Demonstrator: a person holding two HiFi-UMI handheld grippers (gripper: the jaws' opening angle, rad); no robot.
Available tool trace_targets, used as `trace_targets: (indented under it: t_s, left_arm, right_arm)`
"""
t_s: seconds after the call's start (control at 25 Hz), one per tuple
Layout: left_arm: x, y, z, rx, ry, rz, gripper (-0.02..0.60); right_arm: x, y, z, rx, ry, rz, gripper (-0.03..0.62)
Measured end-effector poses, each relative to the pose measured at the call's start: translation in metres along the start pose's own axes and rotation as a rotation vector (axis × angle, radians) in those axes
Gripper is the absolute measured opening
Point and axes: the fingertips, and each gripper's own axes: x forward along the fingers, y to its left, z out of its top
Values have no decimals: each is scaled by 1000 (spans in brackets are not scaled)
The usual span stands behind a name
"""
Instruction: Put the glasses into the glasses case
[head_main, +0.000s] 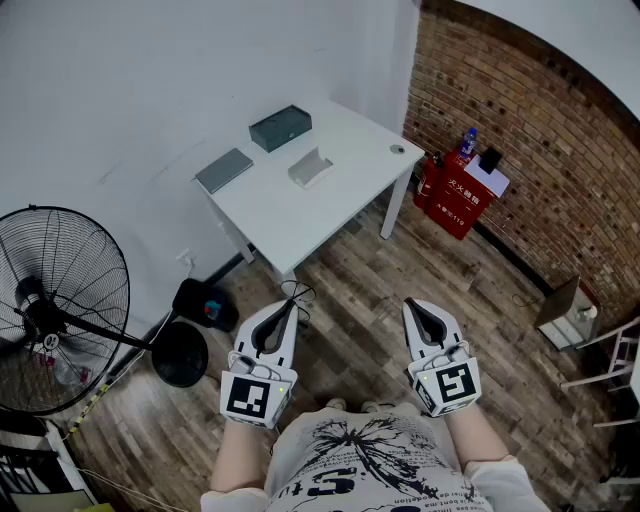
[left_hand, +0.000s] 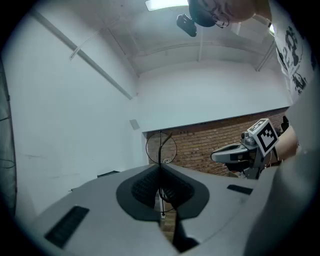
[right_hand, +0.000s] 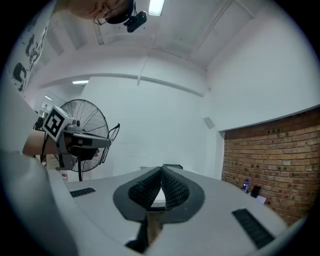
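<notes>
Glasses (left_hand: 160, 146) were clamped by a thin arm in left gripper (head_main: 289, 306), carried well apart from surface (head_main: 300, 215) | right gripper (head_main: 416, 306) closed on nothing, likely kept free for the pale case (head_main: 311, 167), apparently open.
</notes>
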Motion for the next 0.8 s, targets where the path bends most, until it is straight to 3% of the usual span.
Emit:
trace_targets:
  t_s: [0.8]
  left_arm:
    - [10, 41, -22, -31, 18, -15, 15]
  right_arm:
    - [38, 9, -17, 13, 39, -31, 14]
